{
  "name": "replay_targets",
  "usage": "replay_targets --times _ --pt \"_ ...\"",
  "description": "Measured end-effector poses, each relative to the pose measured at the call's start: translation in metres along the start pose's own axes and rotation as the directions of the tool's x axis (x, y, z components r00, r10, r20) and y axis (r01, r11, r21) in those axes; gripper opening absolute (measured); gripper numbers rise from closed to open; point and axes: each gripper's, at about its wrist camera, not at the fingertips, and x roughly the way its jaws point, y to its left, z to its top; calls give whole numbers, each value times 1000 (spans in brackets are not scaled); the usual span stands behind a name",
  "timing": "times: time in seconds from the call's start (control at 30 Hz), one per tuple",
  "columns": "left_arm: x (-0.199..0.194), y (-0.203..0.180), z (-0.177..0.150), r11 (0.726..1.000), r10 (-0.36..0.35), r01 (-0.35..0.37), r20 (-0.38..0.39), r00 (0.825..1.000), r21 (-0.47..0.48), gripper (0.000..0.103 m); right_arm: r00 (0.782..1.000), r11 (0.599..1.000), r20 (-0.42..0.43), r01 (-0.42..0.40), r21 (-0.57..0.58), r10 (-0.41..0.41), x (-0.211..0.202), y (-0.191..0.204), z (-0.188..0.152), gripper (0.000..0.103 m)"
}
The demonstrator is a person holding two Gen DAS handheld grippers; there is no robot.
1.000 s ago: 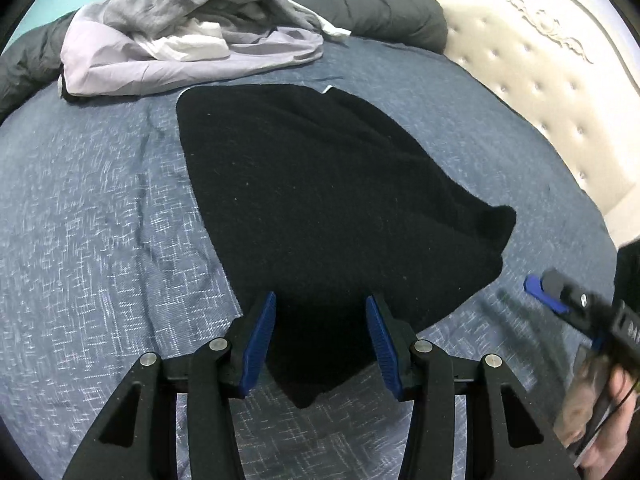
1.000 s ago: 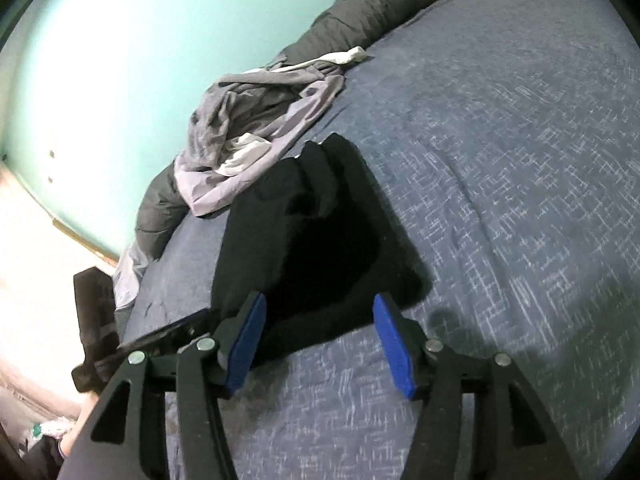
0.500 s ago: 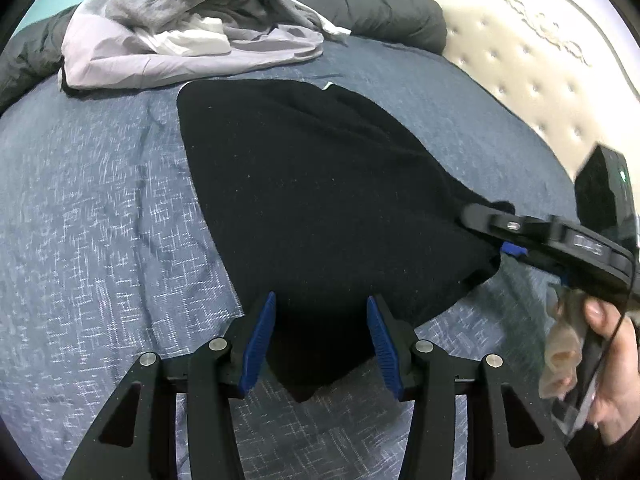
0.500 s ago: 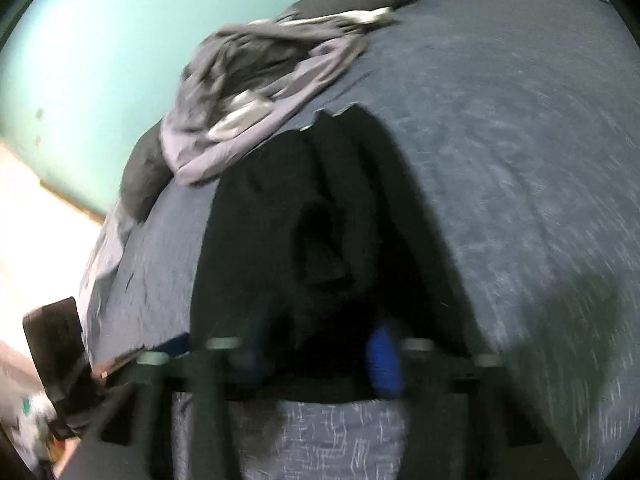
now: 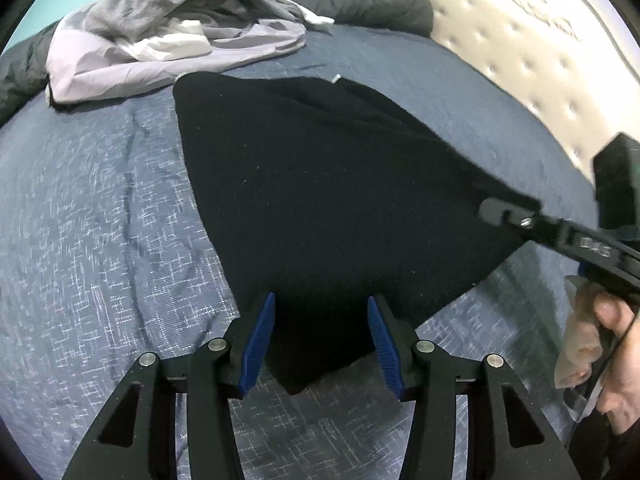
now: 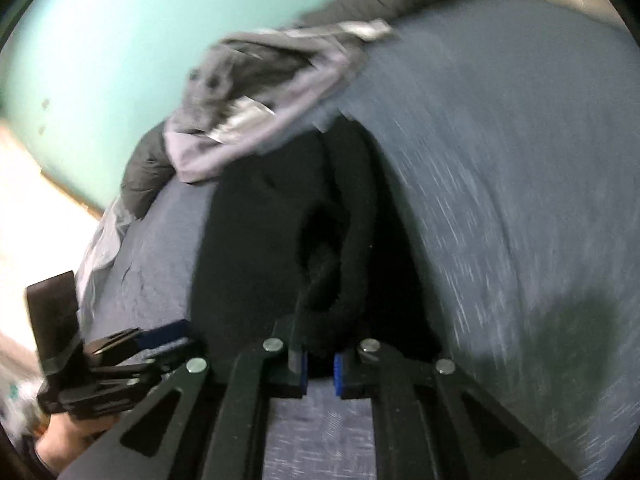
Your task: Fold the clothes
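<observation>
Black garment (image 5: 320, 200) between both tools, spread flat on the blue bed (image 5: 100, 220), centre of the left wrist frame.

Right hand-held gripper (image 6: 320, 372), bottom centre of its own frame: jaws just closing, now nearly together and clamped on a bunched edge of the black cloth; seen in the left wrist frame at right, nipping the garment's right-hand corner. Probably held so as to lift that corner and carry it across for a fold.

Left hand-held gripper (image 5: 320, 344), bottom centre of its frame: blue pads apart, straddling the garment's near point without pressing it. Likely poised to pin or take that end while the other side travels.

Further out, upper left: grey and lilac clothes pile (image 5: 168, 36), unfolded, well apart from the black piece, seemingly waiting its turn. Upper right: tufted headboard (image 5: 520, 60).
</observation>
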Motion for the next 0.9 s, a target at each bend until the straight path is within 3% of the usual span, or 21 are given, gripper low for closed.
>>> replay_targets --times 0.07,0.13,0.23,0.37,0.5,0.67,0.8,0.9 --pt "1 -2 -1 1000 0 0 -8 1000 8 52 1000 999 -12 -15 50 16 4 -11 -2 11" --pt "1 0 -2 1000 -7 7 -9 1000 -1 52 1000 998 8 -7 69 6 -4 -14 -1 28" --pt "-2 6 -2 999 -27 27 -2 1000 -24 52 998 999 51 38 23 -40 -24 -6 9 29" --pt "-8 11 -3 998 -44 45 14 999 -50 52 995 991 91 52 -120 -41 -43 21 27 29" --pt "-16 17 -3 996 -48 52 47 998 -77 51 999 969 42 31 -247 -22 -31 51 37 18" --pt "-24 28 -2 992 -53 62 81 995 -112 51 993 928 -61 77 -364 -106 7 62 29 11" --pt "-15 34 -2 989 -76 82 52 996 -127 51 979 937 -103 134 -324 -175 23 30 12 2" --pt "-2 32 -8 987 -100 100 6 995 -129 51 977 949 -120 133 -287 -174 21 17 8 0"
